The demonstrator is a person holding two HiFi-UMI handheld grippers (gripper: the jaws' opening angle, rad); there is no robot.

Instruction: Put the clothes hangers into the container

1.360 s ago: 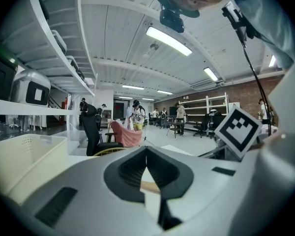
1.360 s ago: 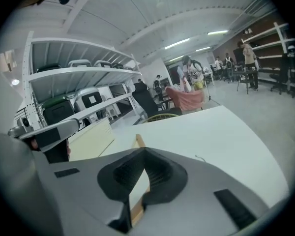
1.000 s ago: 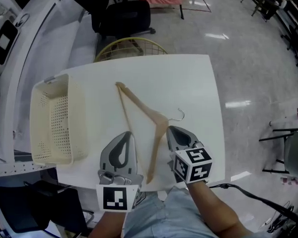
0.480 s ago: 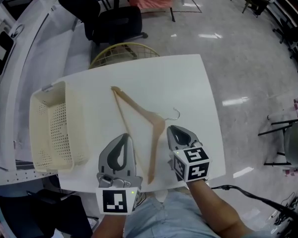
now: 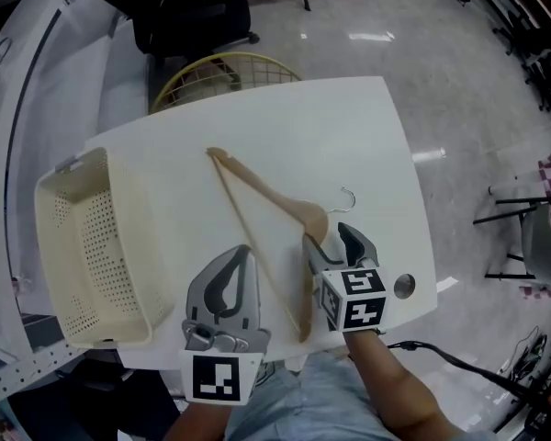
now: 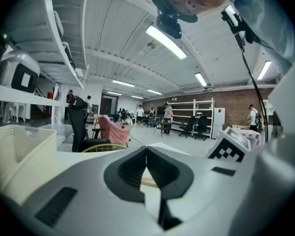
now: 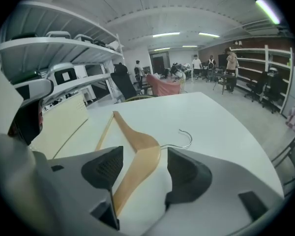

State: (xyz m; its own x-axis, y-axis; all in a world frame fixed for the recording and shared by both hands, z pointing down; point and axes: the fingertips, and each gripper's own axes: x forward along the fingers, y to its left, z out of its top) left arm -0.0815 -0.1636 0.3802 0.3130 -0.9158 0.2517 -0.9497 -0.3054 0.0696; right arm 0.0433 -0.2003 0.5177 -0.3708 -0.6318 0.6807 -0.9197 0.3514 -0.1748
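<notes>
Lying flat on the surface [image 5: 349,136], the hanger [image 5: 266,194] sits ungripped between the wide, just-opened fingers of the right gripper [image 5: 333,243]. The left gripper [image 5: 241,254], at seven o'clock, is closed and empty. Next, I judge: pinch, lift, carry to the container [image 5: 119,237] at nine o'clock.

Black office chair [image 5: 200,18] — yellow wire basket [image 5: 222,60] just behind white table [image 5: 349,127]

My head camera looks steeply down at the desk [image 5: 367,127] from its near edge. Cameras riding my left tongs [image 5: 242,251] and right tongs [image 5: 329,240] look low across it; all share it.
</notes>
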